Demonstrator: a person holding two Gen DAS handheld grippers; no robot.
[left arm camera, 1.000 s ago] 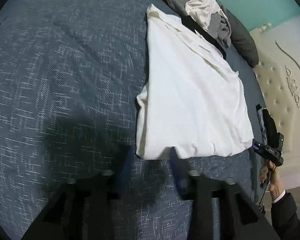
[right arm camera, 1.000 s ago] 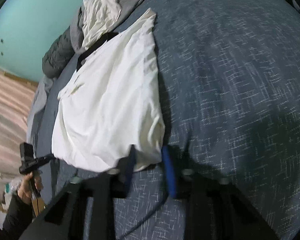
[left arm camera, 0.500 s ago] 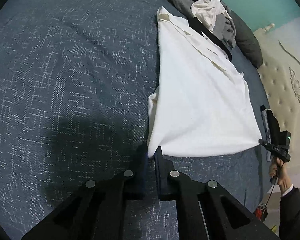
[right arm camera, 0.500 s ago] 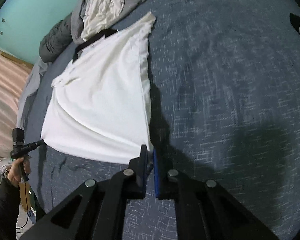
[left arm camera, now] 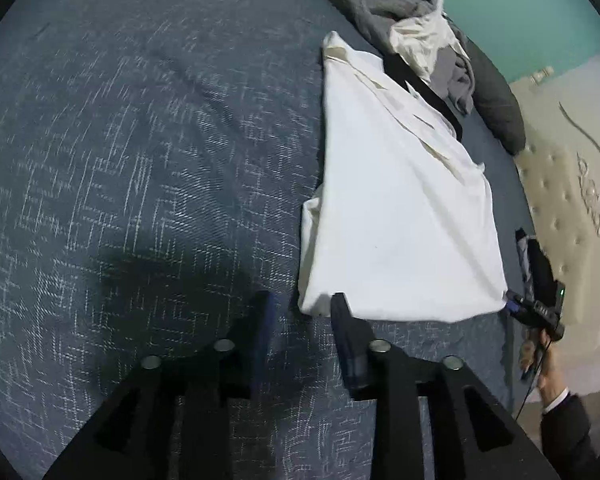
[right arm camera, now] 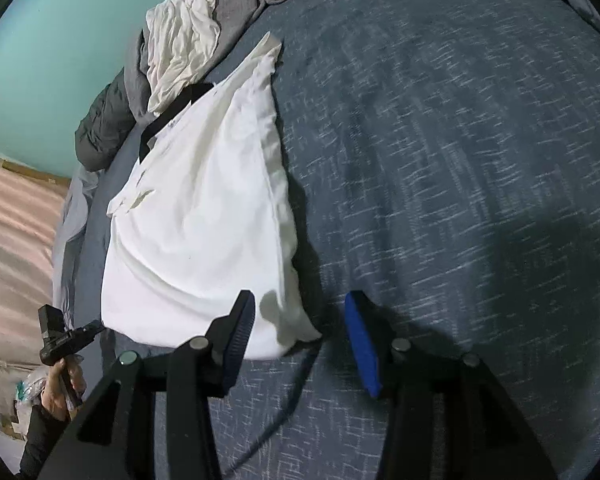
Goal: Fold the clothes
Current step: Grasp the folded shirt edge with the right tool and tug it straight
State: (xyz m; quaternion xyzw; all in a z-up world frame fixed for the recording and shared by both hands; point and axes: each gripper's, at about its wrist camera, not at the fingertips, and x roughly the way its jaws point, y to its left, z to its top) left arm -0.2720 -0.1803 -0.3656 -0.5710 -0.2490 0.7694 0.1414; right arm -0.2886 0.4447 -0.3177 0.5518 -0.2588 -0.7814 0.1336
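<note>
A white garment (left arm camera: 400,216) lies flat on the blue-grey bedcover (left arm camera: 140,160), its near hem toward me. My left gripper (left arm camera: 302,314) is open, and the garment's near left corner lies between its fingertips. In the right wrist view the same white garment (right arm camera: 204,220) spreads to the left, and my right gripper (right arm camera: 300,322) is open around its near right corner, which rests loose on the cover. Each view also shows the other gripper at the opposite corner, held by a hand: the right gripper (left arm camera: 534,312) and the left gripper (right arm camera: 66,340).
A heap of grey and white clothes (left arm camera: 412,20) and a dark pillow (left arm camera: 496,104) lie beyond the garment. A black strap (left arm camera: 424,92) crosses its far end. A cream tufted headboard (left arm camera: 564,184) and a teal wall (right arm camera: 60,40) bound the bed. Wide bedcover (right arm camera: 460,160) spreads to the side.
One second ago both grippers were open at the hem, half a second ago both were shut on its corners. Both have now opened, and the hem lies looser on the cover.
</note>
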